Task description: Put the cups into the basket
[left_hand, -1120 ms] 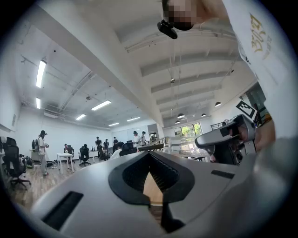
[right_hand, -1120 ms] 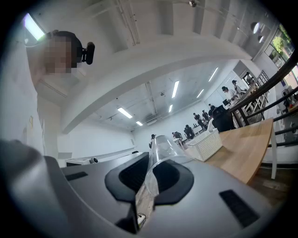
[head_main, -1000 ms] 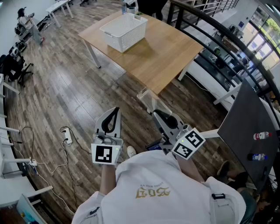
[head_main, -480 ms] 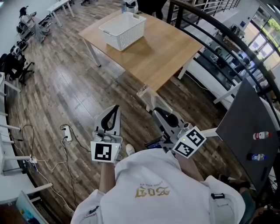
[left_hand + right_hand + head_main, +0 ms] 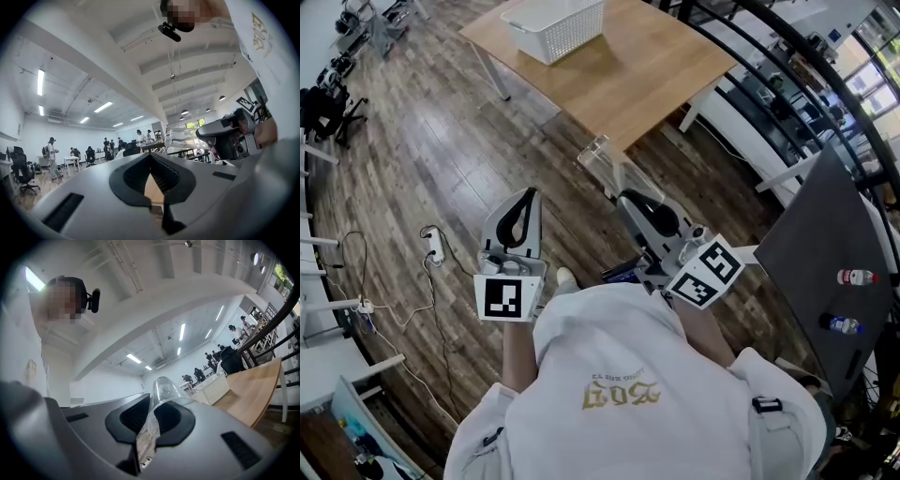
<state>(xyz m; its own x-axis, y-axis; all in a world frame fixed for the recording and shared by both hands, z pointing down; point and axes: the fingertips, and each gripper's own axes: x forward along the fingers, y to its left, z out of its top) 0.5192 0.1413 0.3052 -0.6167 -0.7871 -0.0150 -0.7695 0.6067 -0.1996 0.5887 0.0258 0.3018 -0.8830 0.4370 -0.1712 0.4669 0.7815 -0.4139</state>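
The right tool (image 5: 622, 194) is clamped on a clear plastic cup (image 5: 596, 156). In the right gripper view the tool's (image 5: 152, 401) two dark pads pinch the cup's (image 5: 164, 389) thin wall flat between them, and the cup's rounded body sticks out past the tips. The left tool (image 5: 526, 194) has its jaws together at the tips with nothing between them. The left gripper view shows only a narrow wedge of wood colour behind the closed tool (image 5: 150, 156).

Both tools are held low in front of the person, over the wooden floor (image 5: 422, 150) and side by side. The cup is off the surface (image 5: 652, 66), in the air, and in the head view it appears just short of the surface's near corner.

A white mesh basket (image 5: 565, 36) stands on the surface toward its far left corner, well apart from the cup. The picture's top edge cuts it off, so its contents cannot be told. In the right gripper view the basket (image 5: 213, 389) sits on the surface (image 5: 255, 387) beyond the cup.
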